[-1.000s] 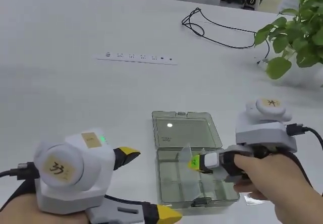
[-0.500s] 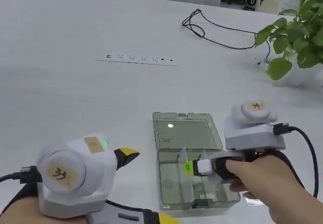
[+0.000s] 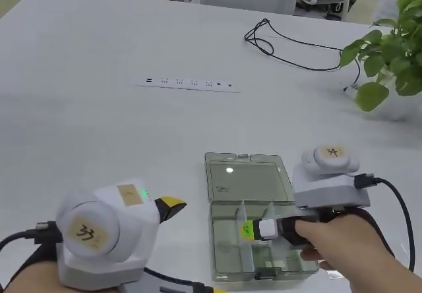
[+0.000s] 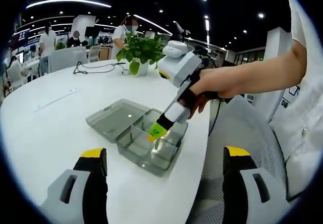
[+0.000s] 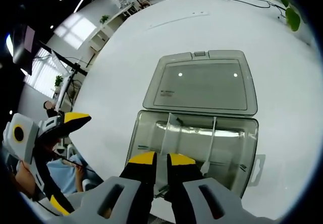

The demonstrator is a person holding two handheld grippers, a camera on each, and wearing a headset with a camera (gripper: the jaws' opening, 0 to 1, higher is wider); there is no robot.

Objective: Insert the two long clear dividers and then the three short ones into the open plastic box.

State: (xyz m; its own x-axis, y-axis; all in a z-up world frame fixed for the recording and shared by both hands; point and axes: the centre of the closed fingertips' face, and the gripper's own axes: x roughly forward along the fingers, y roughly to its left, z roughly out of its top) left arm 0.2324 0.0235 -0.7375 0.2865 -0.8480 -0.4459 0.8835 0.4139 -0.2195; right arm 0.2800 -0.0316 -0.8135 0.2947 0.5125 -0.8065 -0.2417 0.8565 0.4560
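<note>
White bench (image 3: 99,128): broad, matt top. Potted plant (image 3: 389,55): green leaves, at 2 o'clock in the head view. Plastic box (image 3: 227,257): smoke-tinted, see-through, rectangular, open; lies flat on the bench at 5 o'clock in the head view, near the front edge. Lid (image 3: 249,177): same tint, folded back flat at 12 o'clock from the tray, joined along the hinge, small latch tab on its far edge. Left tongs (image 4: 165,153): grey with yellow tips, released, jaws wide apart, held at 9 o'clock from the box and clear of it. Right tongs (image 5: 161,157): yellow-tipped, clenched to a thin slit on the top edge of one clear divider (image 5: 165,128), over the tray. Power strip (image 3: 189,83): white, at 11 o'clock from the box, well apart. Black cable (image 3: 290,39): looped, at 1 o'clock. Second divider (image 5: 211,143): clear, upright in the tray at 3 o'clock from the first, parallel to it, running from hinge side to front wall.
</note>
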